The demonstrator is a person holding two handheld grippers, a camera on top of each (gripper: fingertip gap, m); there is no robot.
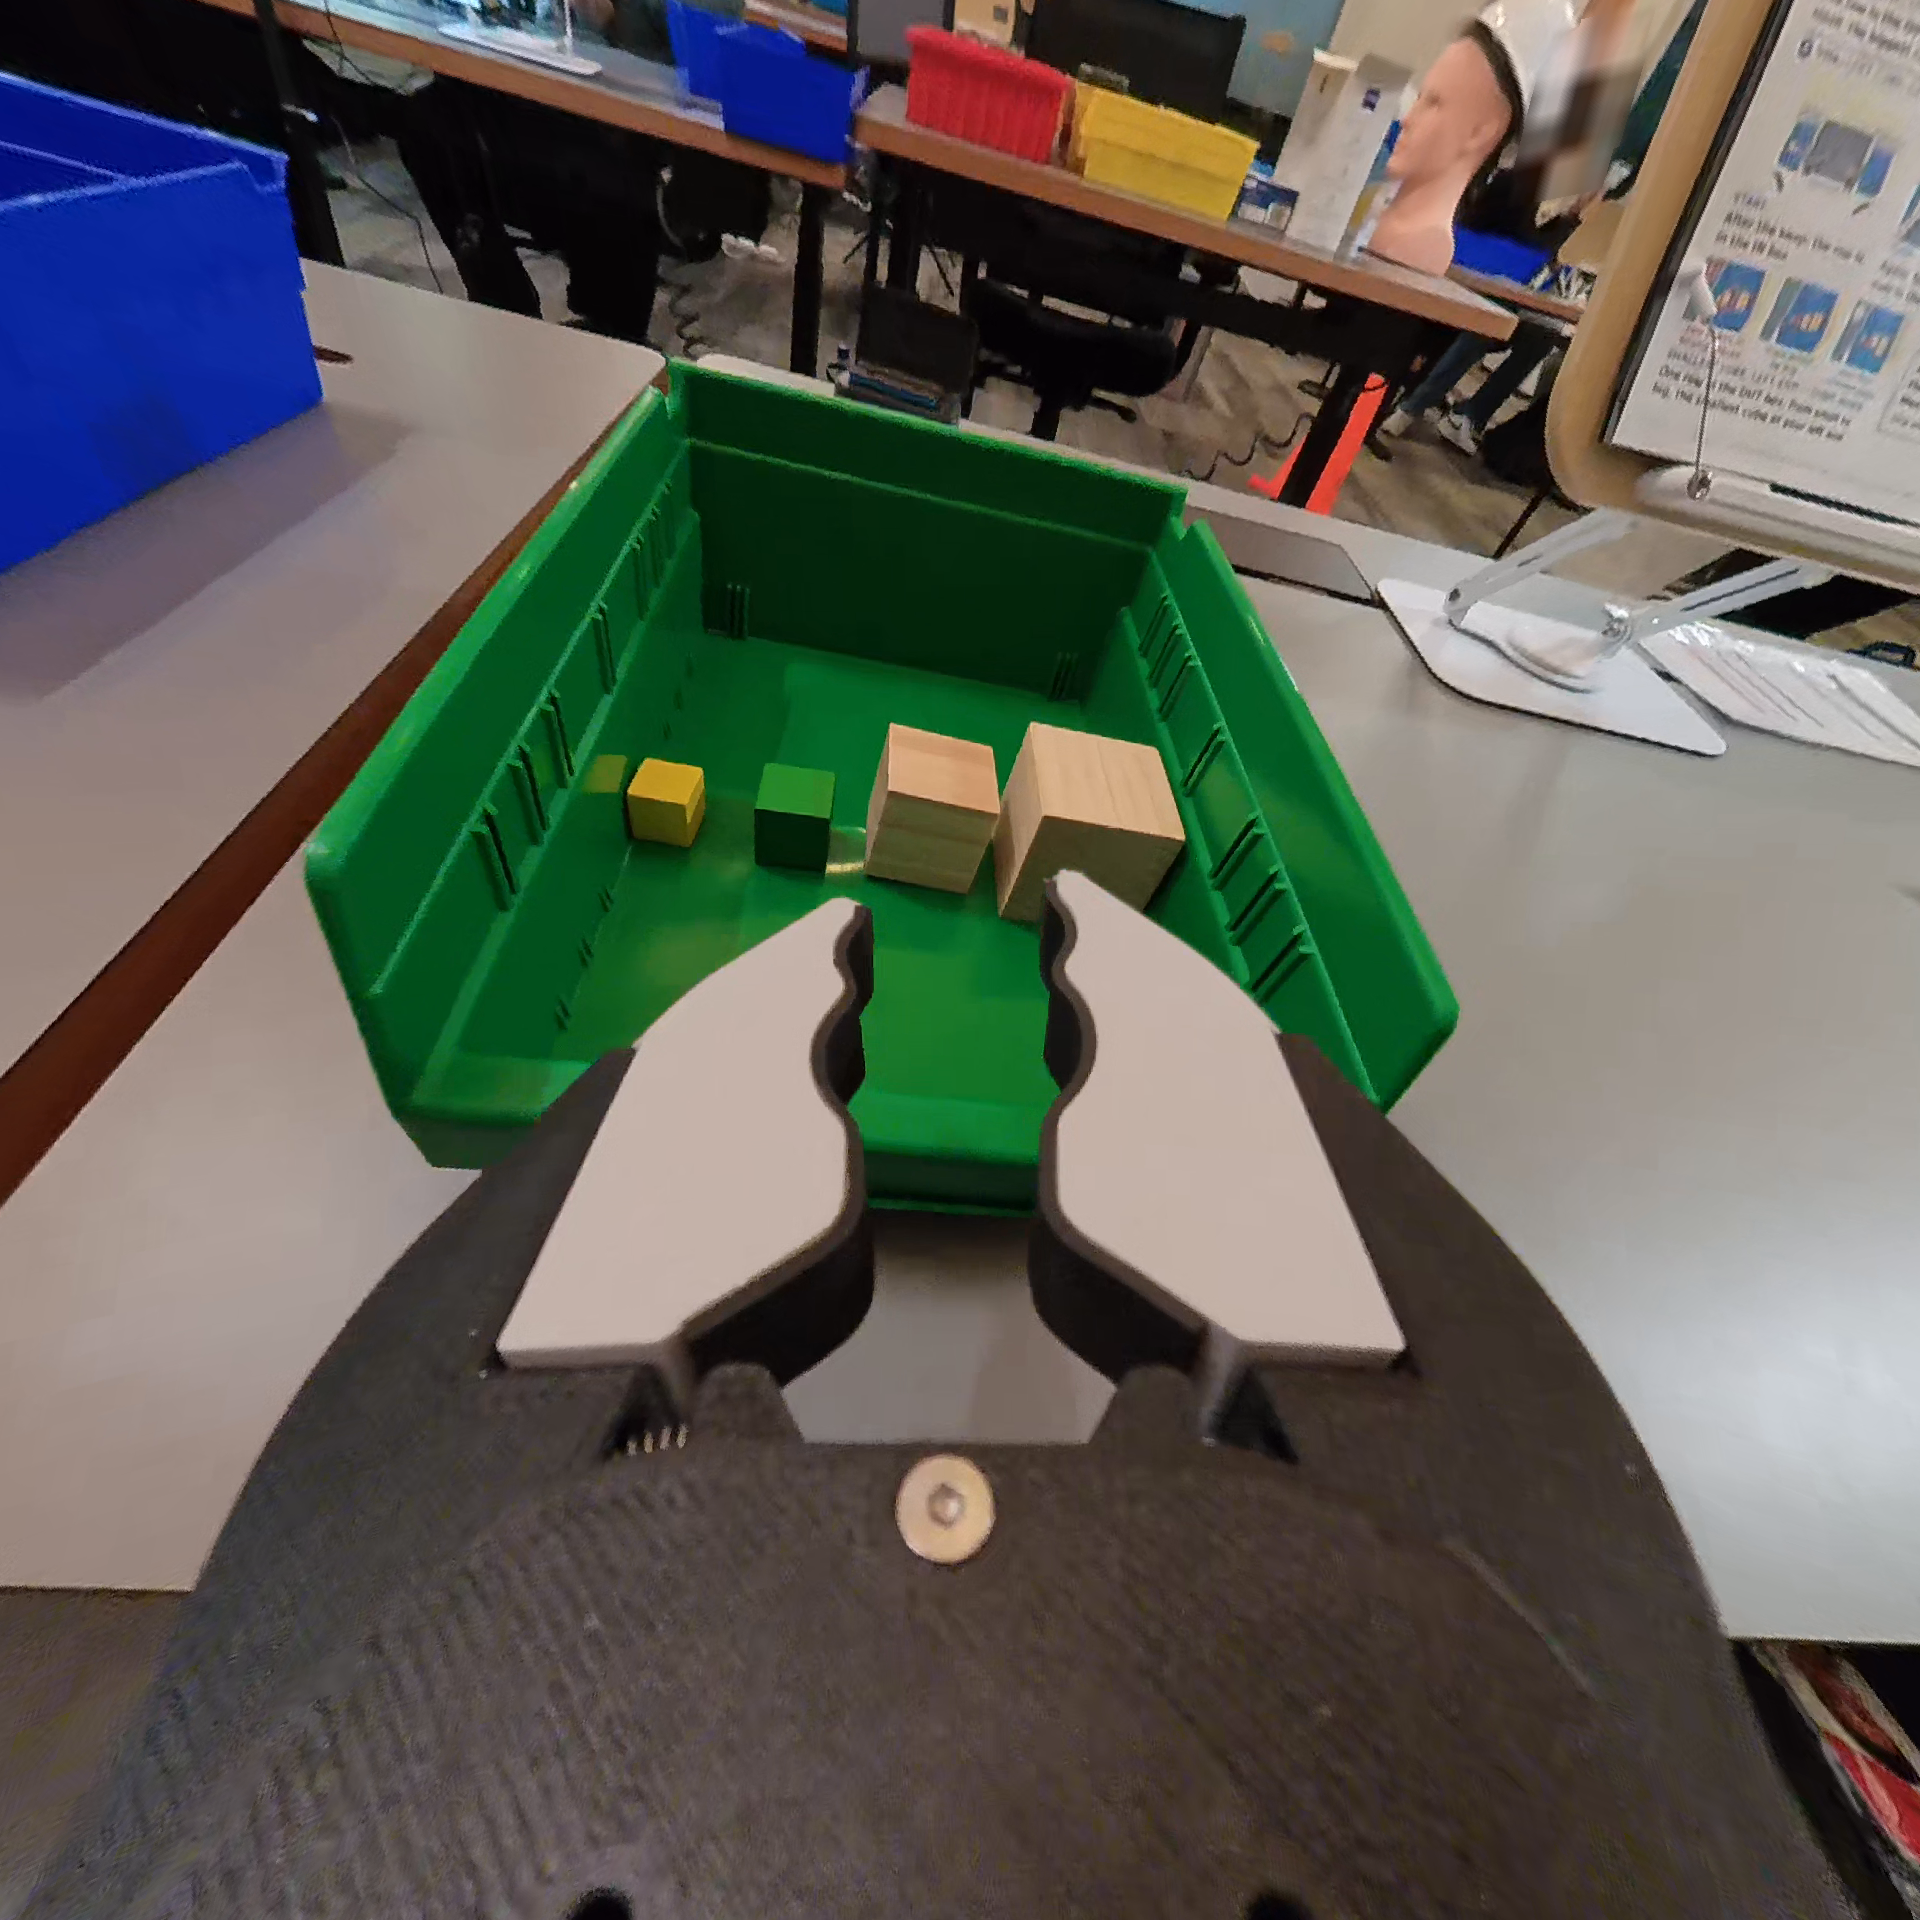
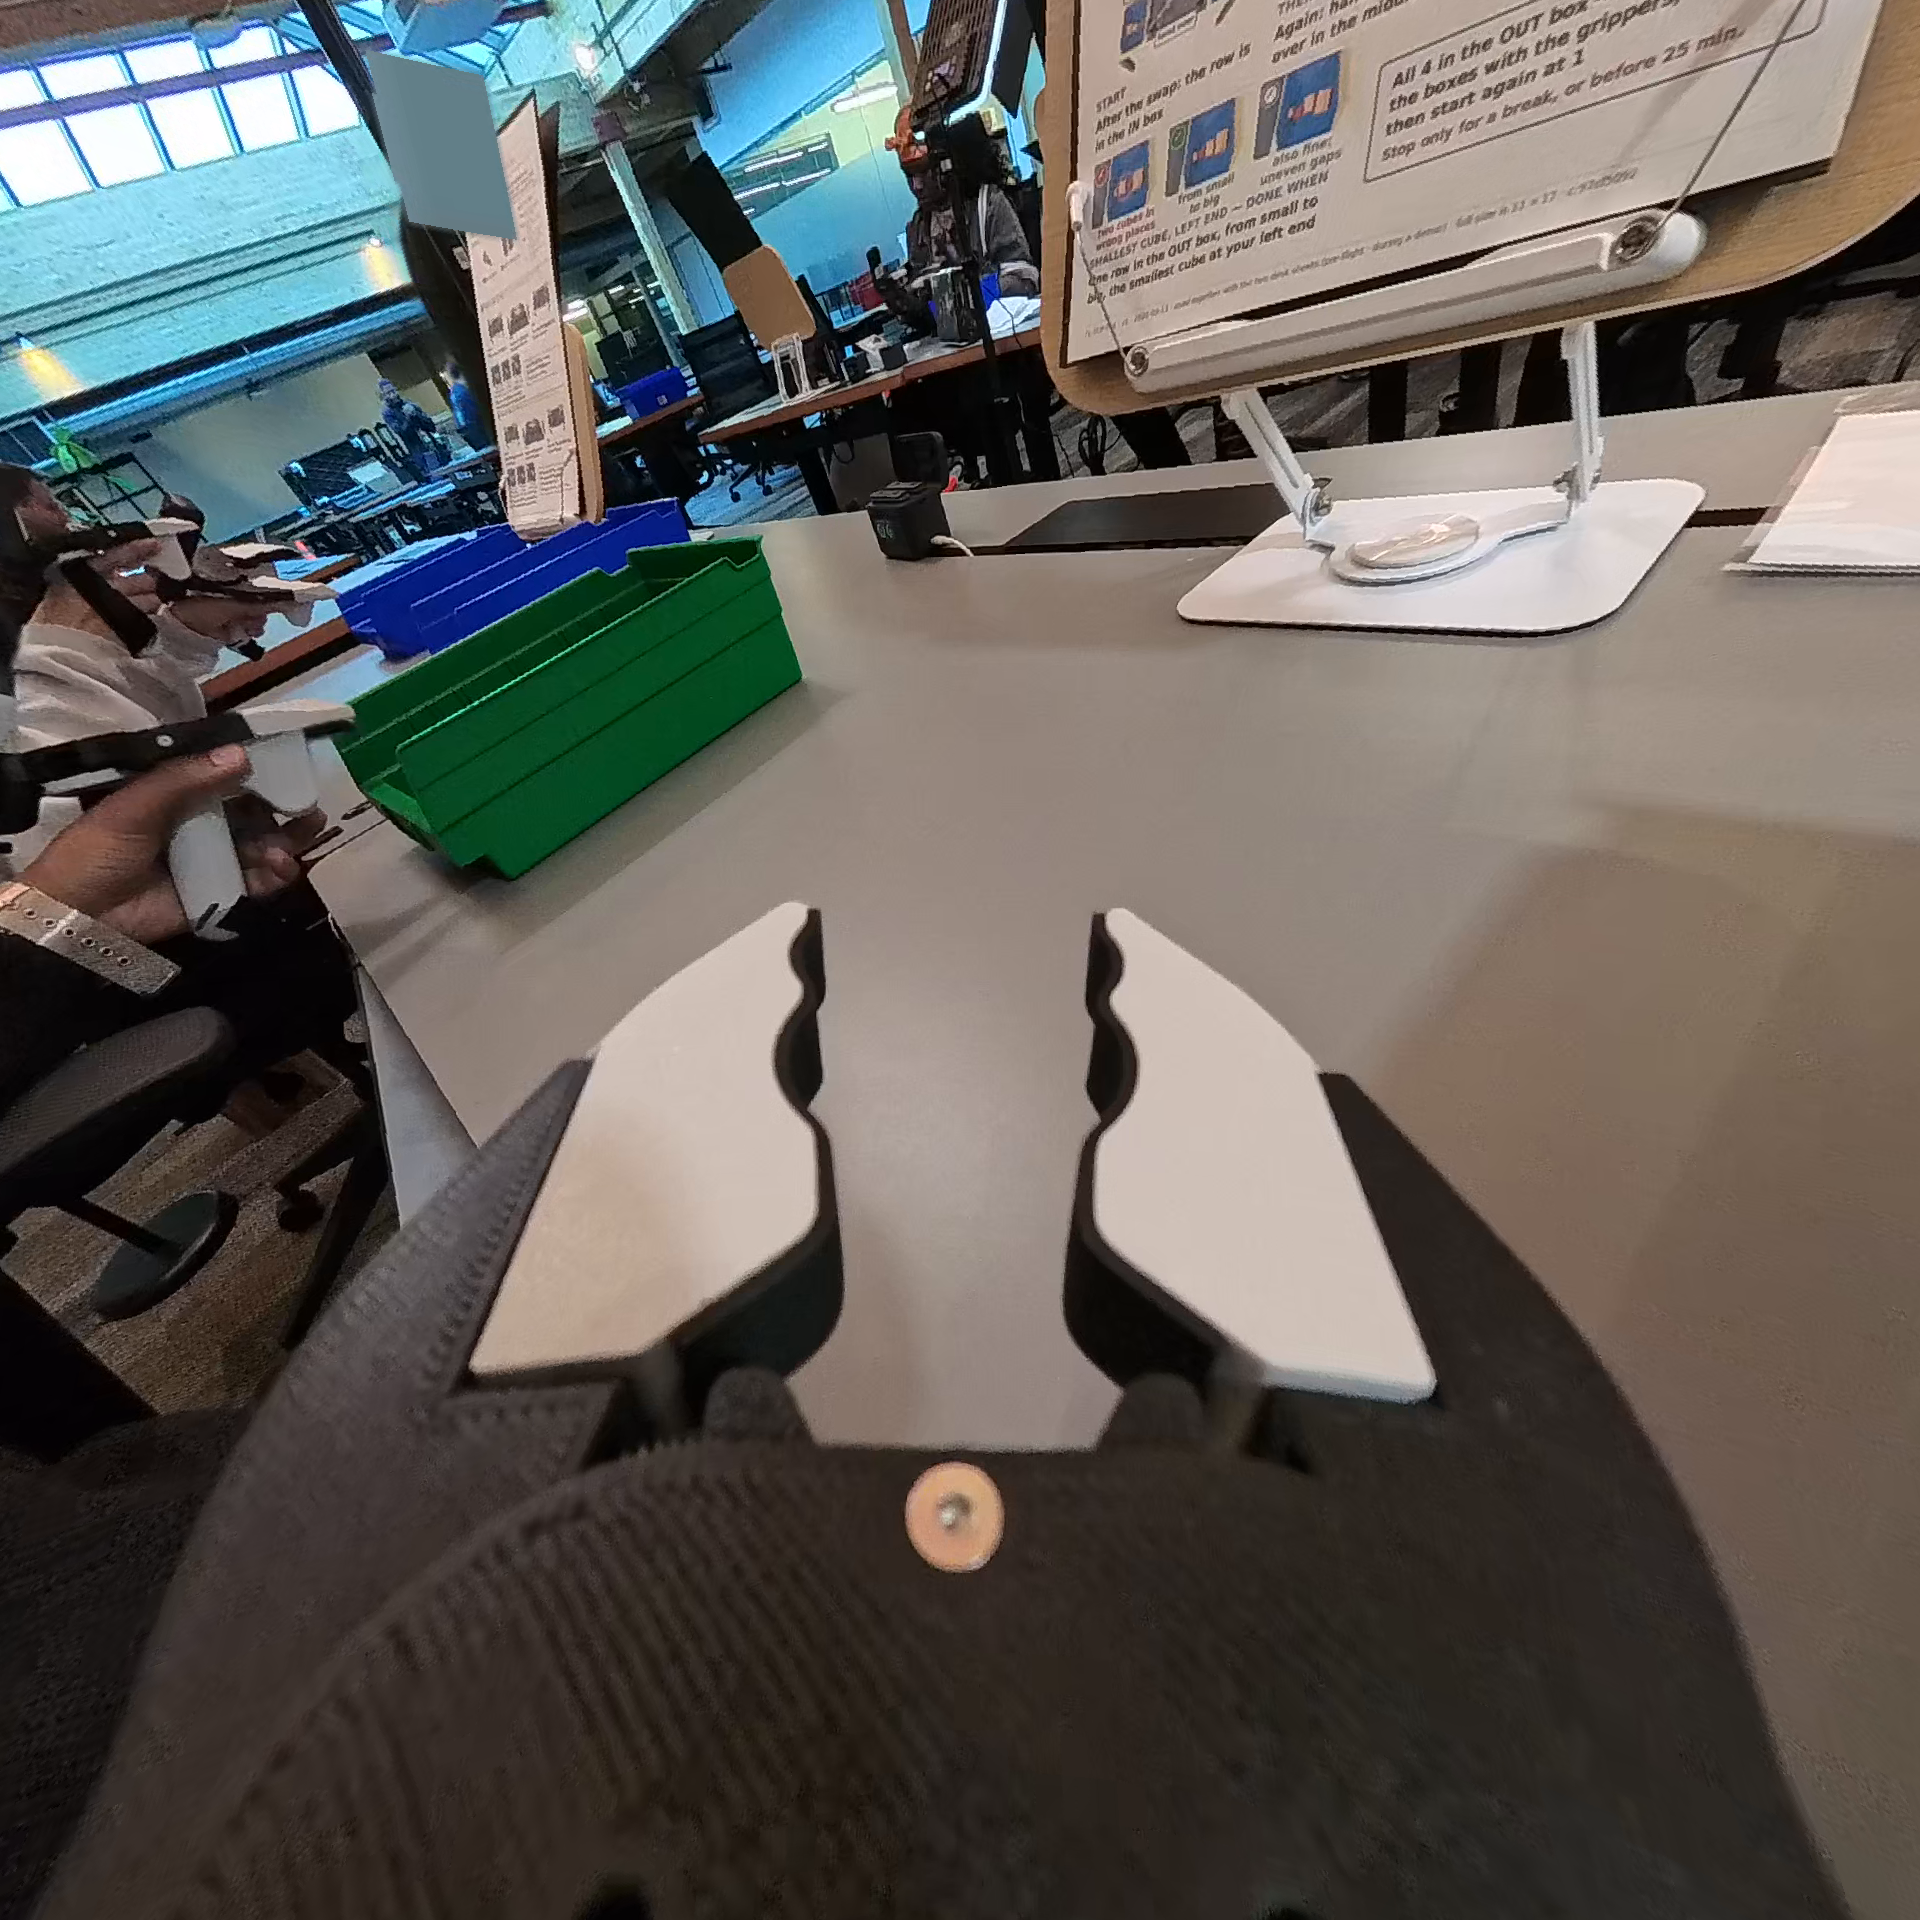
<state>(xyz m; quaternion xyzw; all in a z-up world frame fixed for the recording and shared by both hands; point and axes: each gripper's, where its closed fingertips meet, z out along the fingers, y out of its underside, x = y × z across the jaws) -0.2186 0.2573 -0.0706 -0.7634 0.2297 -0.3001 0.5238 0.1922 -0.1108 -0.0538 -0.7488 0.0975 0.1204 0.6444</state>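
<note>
Left wrist view: the left gripper [image 1: 951, 914] hangs over the near end of a green bin [image 1: 488, 831] on the grey desk [image 1: 1621, 1039], its two fingers parted with nothing between them. Inside the bin, four cubes stand in a row just beyond the fingertips: a small yellow cube [image 1: 666, 798], a green cube [image 1: 794, 815], a medium wooden cube [image 1: 932, 806] and a large wooden cube [image 1: 1086, 810] nearest the bin's right wall. The two wooden cubes stand just beside each other. A blue bin [image 1: 135, 312] sits on the desk to the far left.

Right wrist view: the right gripper [image 2: 954, 925] hovers above bare desk, well apart from the green bin, jaws spread and empty. A white stand [image 2: 1444, 561] holding an instruction sheet [image 2: 1455, 135] rises ahead of it.
</note>
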